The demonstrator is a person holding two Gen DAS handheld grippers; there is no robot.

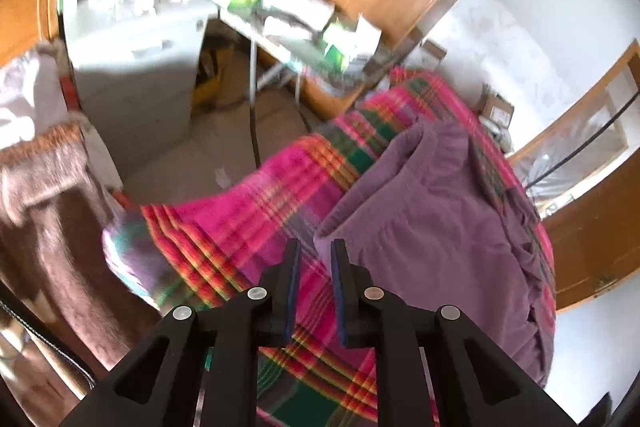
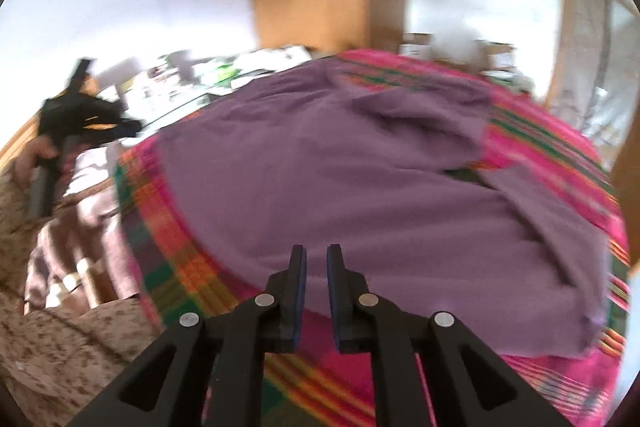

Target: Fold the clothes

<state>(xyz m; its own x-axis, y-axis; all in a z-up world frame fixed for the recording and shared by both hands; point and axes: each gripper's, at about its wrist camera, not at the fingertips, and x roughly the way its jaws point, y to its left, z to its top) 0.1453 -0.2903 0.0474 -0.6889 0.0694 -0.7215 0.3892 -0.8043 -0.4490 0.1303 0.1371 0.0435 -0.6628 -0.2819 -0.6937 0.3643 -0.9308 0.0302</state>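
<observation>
Your purple garment (image 1: 440, 211) runs out past the lower right edge of the left wrist view, so you cannot see its far hem there. In the right wrist view it (image 2: 320, 179) smears with motion blur – folds and seams are hard to read. The plaid blanket (image 1: 248, 195) under it is streaked too, and the claw arms cover its near part. The clutter on the worktop (image 1: 288, 15) is too blurred to name. At the left edge of the right wrist view, your other claw (image 2: 132, 127) shows only as a dark smear – whether it is parted cannot be told from there.
</observation>
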